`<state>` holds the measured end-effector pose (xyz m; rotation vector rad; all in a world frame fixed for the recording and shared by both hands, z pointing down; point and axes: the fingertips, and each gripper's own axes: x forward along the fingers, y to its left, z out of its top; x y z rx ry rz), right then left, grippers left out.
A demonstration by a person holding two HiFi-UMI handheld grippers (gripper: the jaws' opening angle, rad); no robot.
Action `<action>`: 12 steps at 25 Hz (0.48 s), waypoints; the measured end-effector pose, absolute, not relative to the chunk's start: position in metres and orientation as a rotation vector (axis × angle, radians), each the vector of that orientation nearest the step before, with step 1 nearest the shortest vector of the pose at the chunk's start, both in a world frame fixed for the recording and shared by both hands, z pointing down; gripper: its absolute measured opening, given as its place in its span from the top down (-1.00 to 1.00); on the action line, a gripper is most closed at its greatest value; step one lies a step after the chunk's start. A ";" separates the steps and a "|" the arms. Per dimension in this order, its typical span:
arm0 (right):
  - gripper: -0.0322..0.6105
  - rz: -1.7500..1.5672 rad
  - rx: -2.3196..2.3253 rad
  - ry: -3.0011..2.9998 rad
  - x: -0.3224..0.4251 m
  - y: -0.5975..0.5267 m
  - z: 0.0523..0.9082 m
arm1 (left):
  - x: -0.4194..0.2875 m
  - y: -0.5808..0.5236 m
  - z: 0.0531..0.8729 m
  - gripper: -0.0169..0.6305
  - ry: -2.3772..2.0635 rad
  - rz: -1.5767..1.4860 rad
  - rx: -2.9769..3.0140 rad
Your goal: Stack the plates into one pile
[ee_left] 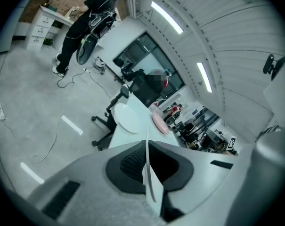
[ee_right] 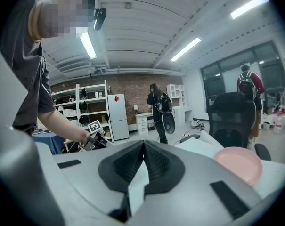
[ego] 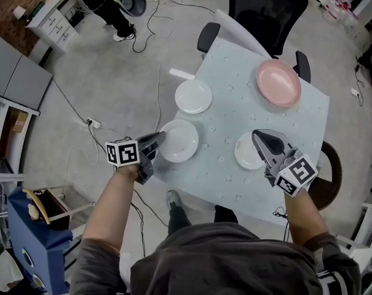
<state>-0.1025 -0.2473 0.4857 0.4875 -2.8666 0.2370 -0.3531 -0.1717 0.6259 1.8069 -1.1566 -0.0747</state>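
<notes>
Four plates lie apart on the pale blue table (ego: 235,177). My left gripper (ego: 160,137) is shut on the left rim of a white plate (ego: 179,141) near the table's left edge; in the left gripper view that rim (ee_left: 150,180) shows edge-on between the closed jaws. My right gripper (ego: 257,135) is shut on a smaller white plate (ego: 246,154) at the front right, its white rim (ee_right: 137,185) showing between the pads. A third white plate (ego: 193,96) sits farther back on the left. The pink plate (ego: 278,82) rests at the far right.
Black office chairs (ego: 259,5) stand behind the table and a brown stool (ego: 328,176) at its right. Cables run over the grey floor (ego: 112,78). A person (ego: 115,5) stands at the far left by a white drawer unit (ego: 50,18). A blue cart (ego: 29,232) is at my left.
</notes>
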 end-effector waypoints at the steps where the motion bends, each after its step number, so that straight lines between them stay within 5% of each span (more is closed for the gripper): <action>1: 0.92 0.235 0.502 -2.869 -0.096 -0.250 0.484 | -0.344 -0.177 0.617 0.90 -1.141 -0.086 1.821; 12: 0.92 0.239 0.720 -2.840 -0.003 -0.270 0.475 | -0.188 -0.238 0.591 0.90 -0.911 0.033 1.943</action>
